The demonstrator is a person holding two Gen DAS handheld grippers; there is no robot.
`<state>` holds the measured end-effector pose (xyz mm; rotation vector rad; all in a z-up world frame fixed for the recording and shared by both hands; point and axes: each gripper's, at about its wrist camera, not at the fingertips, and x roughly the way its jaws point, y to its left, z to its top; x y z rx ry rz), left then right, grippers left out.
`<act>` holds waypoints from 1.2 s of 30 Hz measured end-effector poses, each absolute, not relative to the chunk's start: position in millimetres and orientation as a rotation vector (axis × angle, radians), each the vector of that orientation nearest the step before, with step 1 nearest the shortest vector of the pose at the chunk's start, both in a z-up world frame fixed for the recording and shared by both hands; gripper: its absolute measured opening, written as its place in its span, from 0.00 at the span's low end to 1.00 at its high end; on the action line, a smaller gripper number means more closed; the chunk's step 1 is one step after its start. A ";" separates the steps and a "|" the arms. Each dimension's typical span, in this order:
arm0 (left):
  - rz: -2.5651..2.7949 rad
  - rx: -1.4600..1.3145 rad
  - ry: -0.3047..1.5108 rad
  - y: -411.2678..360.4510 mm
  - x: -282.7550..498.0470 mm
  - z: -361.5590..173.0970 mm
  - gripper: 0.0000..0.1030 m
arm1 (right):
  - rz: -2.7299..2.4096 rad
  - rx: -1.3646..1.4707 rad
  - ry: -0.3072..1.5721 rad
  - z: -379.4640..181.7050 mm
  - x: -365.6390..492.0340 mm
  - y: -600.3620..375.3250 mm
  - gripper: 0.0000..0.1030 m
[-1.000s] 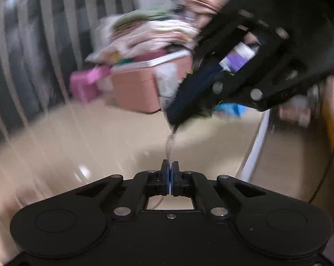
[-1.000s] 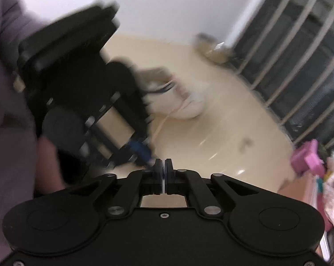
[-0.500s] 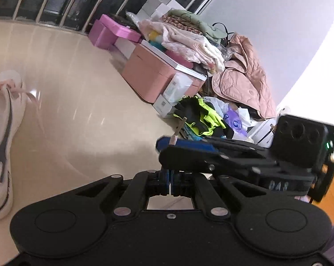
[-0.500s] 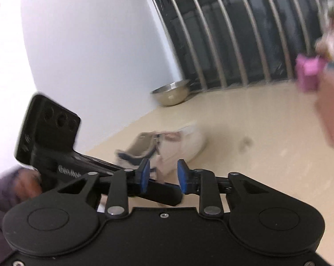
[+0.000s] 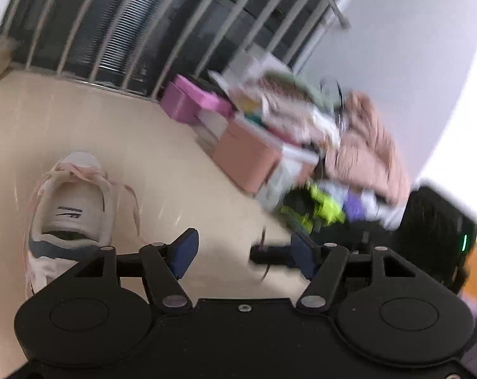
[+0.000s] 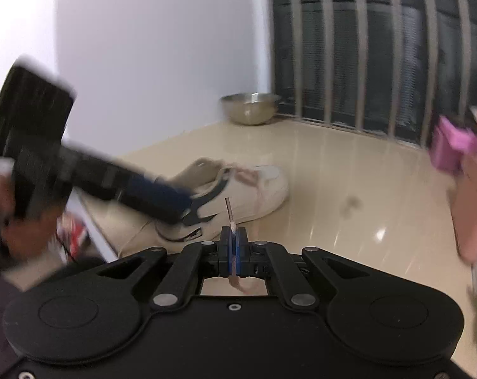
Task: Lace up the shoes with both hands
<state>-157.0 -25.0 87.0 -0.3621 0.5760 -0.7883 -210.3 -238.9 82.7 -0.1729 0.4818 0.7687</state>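
Steel bowl (image 6: 250, 107) behind shoe (image 6: 238, 195) (floor clutter)

Soft daylight is filling both views, and the glossy floor (image 6: 349, 170) is throwing small glare spots. Motion blur is smearing the clothes pile (image 5: 317, 132) far right and the left gripper (image 6: 162, 195). Fisheye bending is curving the window bars (image 5: 181, 31).
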 end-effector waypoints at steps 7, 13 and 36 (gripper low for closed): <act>-0.819 -0.545 0.602 -10.0 -147.6 83.7 0.14 | 0.826 -0.249 0.431 89.6 -218.3 -206.7 0.01; -0.832 -0.747 0.612 3.5 -141.9 70.3 0.01 | 0.816 -0.206 0.414 92.8 -220.9 -203.6 0.01; -0.525 -0.599 0.537 46.1 -131.3 86.2 0.70 | 0.748 -0.109 0.378 80.2 -199.9 -206.1 0.01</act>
